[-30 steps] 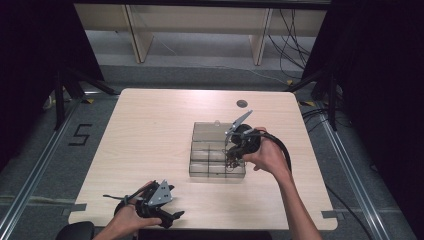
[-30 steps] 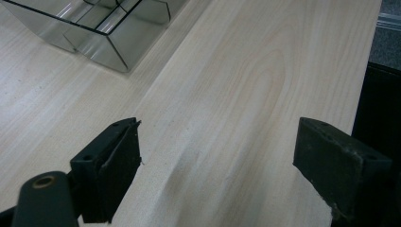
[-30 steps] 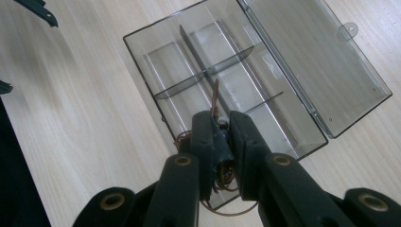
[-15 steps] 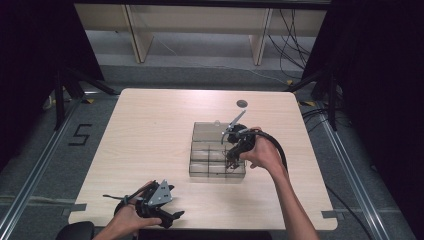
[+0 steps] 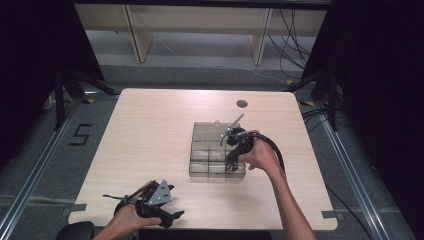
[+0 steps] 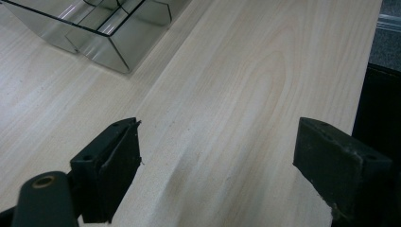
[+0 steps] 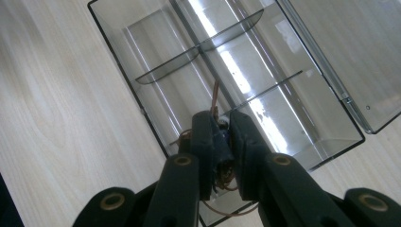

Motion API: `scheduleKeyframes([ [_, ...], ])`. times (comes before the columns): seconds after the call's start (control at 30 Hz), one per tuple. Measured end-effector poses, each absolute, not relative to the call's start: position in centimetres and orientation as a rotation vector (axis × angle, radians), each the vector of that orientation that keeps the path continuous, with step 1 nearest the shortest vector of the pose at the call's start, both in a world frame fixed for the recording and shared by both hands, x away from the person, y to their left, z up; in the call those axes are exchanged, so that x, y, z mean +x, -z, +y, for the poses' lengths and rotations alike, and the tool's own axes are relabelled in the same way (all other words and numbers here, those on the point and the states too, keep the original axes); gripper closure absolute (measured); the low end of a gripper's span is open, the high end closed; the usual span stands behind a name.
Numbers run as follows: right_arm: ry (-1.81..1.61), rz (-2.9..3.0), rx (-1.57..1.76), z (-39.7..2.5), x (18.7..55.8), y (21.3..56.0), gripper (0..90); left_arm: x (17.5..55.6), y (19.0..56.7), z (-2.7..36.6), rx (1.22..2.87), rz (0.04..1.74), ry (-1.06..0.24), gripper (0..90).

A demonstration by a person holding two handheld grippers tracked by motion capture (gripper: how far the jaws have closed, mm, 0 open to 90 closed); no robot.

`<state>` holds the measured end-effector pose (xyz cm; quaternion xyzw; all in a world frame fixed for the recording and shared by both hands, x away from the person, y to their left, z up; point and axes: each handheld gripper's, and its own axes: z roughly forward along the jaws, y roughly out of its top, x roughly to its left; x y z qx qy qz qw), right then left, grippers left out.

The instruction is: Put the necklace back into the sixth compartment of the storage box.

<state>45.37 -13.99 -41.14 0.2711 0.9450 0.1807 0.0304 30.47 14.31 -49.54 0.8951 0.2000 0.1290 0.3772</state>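
Pale wooden worktop, clear divided box lying open. Your right claw, over the box's near compartment, grips a small brown-wired part, not yet released. Your left claw rests open, empty, well apart.

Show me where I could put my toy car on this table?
Plenty of bare table lies left of the clear box, up to the far edge. It is crowded where the right claw works in the box, and around the left claw.

overhead forward-down, gripper views close, sharing organizer box
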Motion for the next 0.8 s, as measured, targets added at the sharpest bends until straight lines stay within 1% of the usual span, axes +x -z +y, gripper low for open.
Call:
scheduleKeyframes([
  [0.43, -0.53, 2.942, 0.854, -13.9, 46.0, 42.9, 81.2, 30.4, 49.5, 14.3, 2.284, 0.513, -0.334, 15.1],
  [0.8, -0.476, 2.976, 0.905, -14.7, 46.6, 44.7, 81.2, 30.5, 49.5, 14.4, 2.299, 0.506, -0.342, 15.1],
])
